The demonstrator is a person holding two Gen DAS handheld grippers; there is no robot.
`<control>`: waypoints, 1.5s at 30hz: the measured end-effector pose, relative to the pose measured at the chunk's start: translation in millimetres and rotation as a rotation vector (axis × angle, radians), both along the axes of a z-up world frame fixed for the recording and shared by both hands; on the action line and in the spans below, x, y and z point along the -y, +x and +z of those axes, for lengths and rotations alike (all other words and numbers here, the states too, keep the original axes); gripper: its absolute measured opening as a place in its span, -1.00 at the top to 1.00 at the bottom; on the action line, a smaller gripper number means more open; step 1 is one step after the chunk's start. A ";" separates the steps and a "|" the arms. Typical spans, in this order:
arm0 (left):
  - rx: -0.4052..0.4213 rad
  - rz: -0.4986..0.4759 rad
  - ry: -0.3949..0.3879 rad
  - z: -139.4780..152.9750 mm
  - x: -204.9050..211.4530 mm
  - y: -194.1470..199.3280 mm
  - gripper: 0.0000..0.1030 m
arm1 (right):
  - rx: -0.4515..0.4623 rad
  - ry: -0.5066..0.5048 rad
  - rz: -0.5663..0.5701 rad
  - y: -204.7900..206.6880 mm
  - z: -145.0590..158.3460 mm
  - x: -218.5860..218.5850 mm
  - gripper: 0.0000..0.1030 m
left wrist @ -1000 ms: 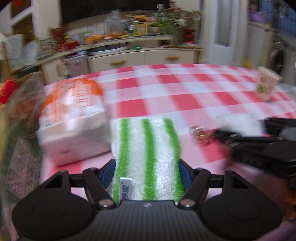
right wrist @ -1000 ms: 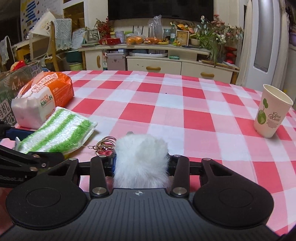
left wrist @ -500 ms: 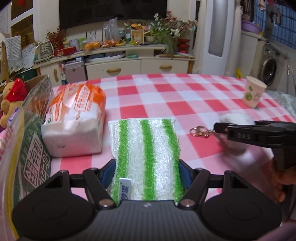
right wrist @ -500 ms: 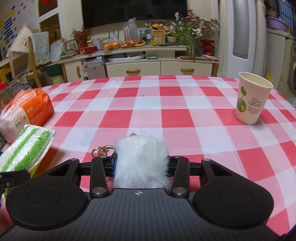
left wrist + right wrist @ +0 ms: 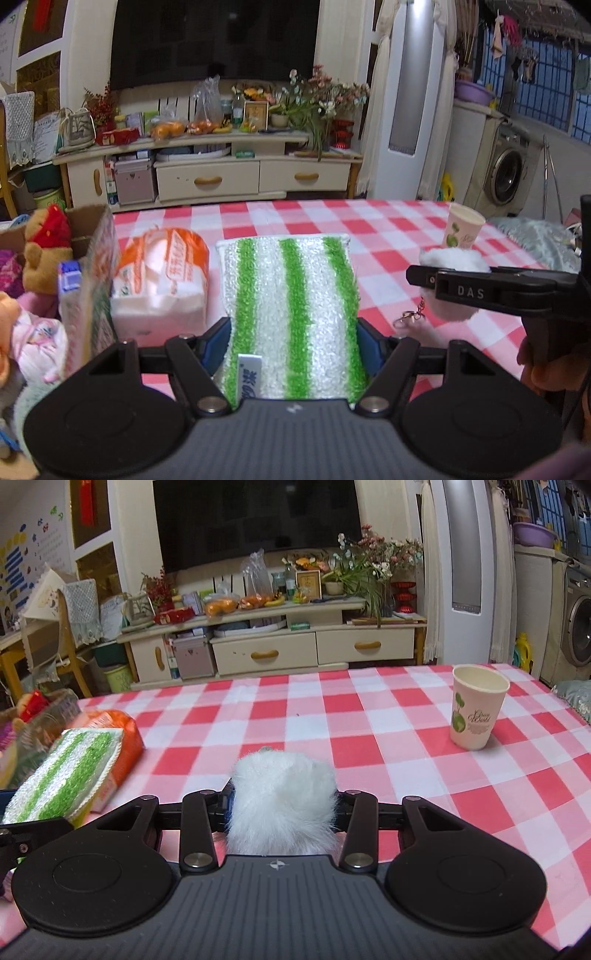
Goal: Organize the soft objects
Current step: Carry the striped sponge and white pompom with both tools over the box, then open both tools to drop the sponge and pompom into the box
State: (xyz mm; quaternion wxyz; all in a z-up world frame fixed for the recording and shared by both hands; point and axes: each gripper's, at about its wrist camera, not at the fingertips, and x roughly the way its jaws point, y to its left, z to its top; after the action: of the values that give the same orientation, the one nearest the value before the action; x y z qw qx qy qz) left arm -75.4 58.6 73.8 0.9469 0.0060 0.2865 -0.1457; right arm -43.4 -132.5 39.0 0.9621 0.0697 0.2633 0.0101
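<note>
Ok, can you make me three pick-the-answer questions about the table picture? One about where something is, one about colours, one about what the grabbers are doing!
1. Where does the paper cup stand?
A. in the box
B. on the checked tablecloth
C. on the tissue pack

2. What colour are the cloth stripes?
A. blue
B. purple
C. green

3. What is the right gripper doing?
A. holding the white pompom
B. hanging open
C. holding the cup

Answers: B, it stands upright on the checks; C, green bands on white; A, fluff is squeezed between its fingers.
</note>
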 end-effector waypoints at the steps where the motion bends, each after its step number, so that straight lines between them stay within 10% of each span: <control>1: 0.006 0.000 -0.006 2.8 -2.1 -1.1 -0.36 | 0.004 0.003 0.002 -2.7 4.8 -2.4 0.02; 25: 0.143 0.308 -0.096 59.1 -142.8 -2.9 -0.40 | 0.140 0.133 0.354 -3.8 134.7 -159.7 -0.01; 38: 0.041 0.491 -0.117 33.1 -205.7 31.2 -0.42 | 0.030 0.231 0.525 17.7 117.1 -243.0 -0.06; 45: -0.028 0.515 -0.116 19.3 -217.0 40.2 -0.57 | -0.026 0.231 0.519 10.7 96.2 -255.1 -0.47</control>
State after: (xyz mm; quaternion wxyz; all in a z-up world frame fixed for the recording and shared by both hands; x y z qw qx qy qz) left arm -35.2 275.6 93.1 0.9475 -0.1236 0.2826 0.0837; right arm -32.7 122.6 135.2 0.9096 0.1090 0.2819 0.2851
